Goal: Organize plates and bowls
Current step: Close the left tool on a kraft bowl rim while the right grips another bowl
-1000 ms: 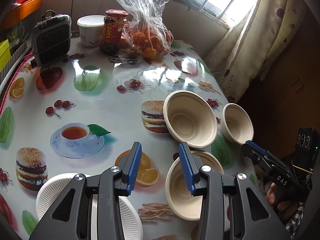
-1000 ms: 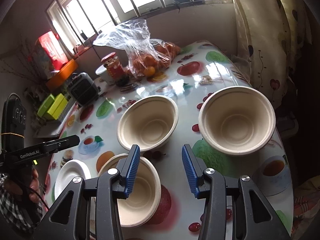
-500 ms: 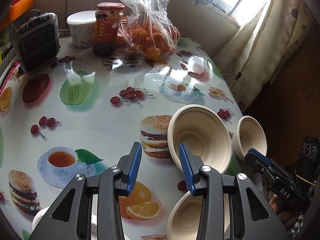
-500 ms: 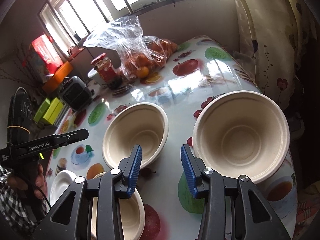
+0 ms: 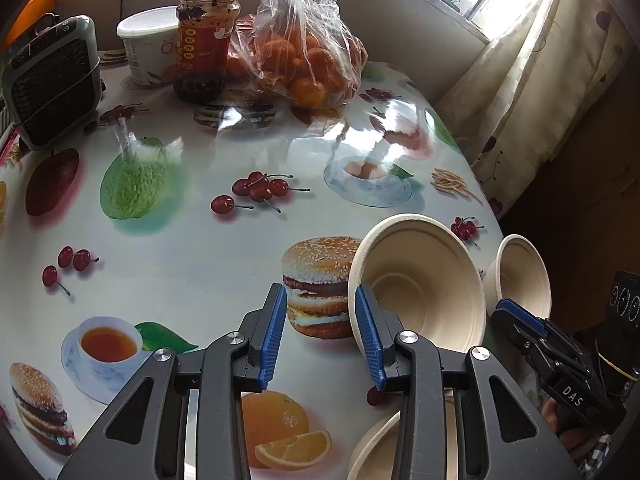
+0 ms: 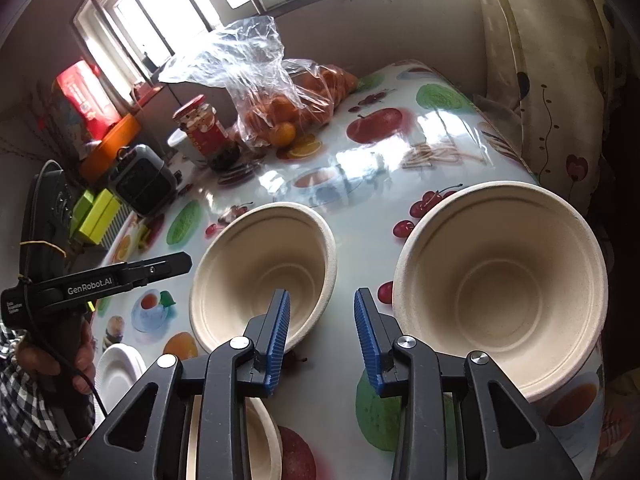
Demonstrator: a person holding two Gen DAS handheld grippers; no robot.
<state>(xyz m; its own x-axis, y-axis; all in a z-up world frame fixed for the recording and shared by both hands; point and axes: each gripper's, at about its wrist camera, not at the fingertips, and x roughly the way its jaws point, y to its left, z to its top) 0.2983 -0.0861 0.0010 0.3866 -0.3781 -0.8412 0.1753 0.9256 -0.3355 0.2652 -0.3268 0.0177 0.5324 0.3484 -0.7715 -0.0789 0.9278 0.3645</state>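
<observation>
On left claw (image 6: pixel 182 266) "GenRobot.AI", right claw (image 5: pixel 505 312) "DAS", 3 bowls (image 6: pixel 264 276).

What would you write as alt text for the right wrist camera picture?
An open two-finger tool points at a gap between two empty beige paper bowls, one to the left and a bigger-looking one to the right, on a table with a fruit-print cover. Behind them are a bag of oranges and a red-lidded jar.
</observation>
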